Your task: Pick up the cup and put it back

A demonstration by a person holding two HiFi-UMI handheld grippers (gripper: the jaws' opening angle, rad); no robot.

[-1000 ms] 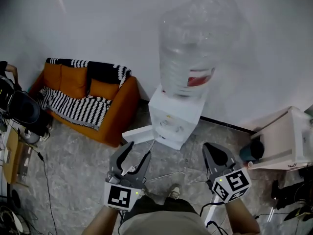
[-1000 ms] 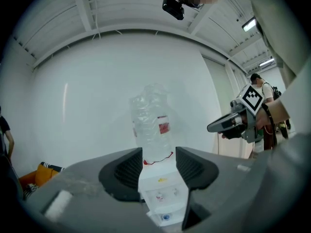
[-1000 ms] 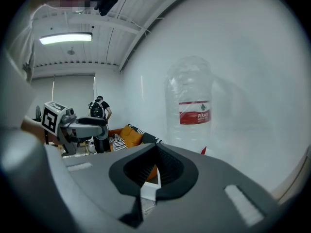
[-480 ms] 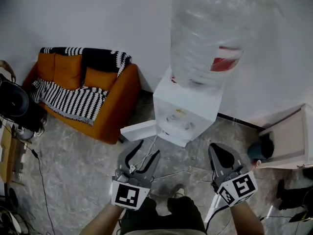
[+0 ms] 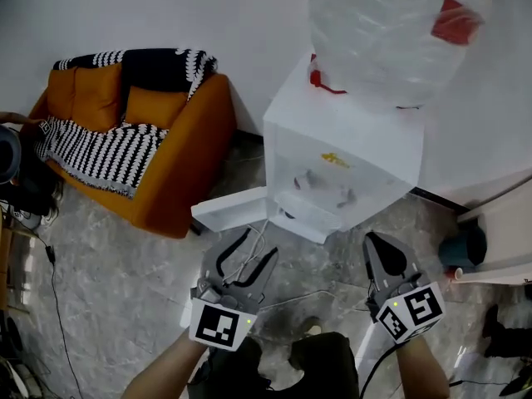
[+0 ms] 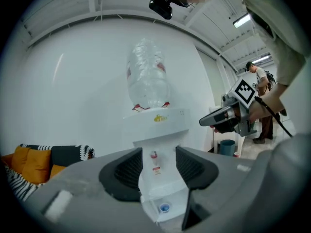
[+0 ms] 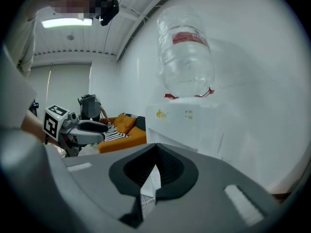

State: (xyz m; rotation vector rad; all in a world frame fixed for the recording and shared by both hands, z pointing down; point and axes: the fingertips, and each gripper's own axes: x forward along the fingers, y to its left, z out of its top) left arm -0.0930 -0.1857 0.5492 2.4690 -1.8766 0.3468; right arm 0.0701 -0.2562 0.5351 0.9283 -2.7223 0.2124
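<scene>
One tall white water dispenser [image 5: 332, 165] stands straight ahead of both tools, with a big clear bottle [image 5: 391, 32] upended on top of it. Off beyond the left tool's outer side sits an orange sofa [image 5: 141, 131] with a striped throw, and grey stone floor [image 5: 125, 289] lies under both tools. Past the right tool's outer side I can make out a teal bin [image 5: 465, 248].

The left tool [image 5: 258, 249] is roughly half open with nothing between its pads; only the dispenser's front shows through the gap. The right tool [image 5: 378, 241] has its jaws closed tip to tip on nothing. It rides about level with the left one and well apart from it.

Smallest of all is the cup [image 6: 164, 208], a little blue thing standing in the dispenser's low recess. It is ahead of and below the left tool, framed in the gap but well apart from the pads.

I judge this to be the approach, with no pick made yet. The left tool is the open one, so next I'd bring it lower and forward until its pads flank the cup's wall. I'd keep it level so the rim isn't knocked, then close gently. The recess looks cramped, so I'd go in straight, not at an angle.
</scene>
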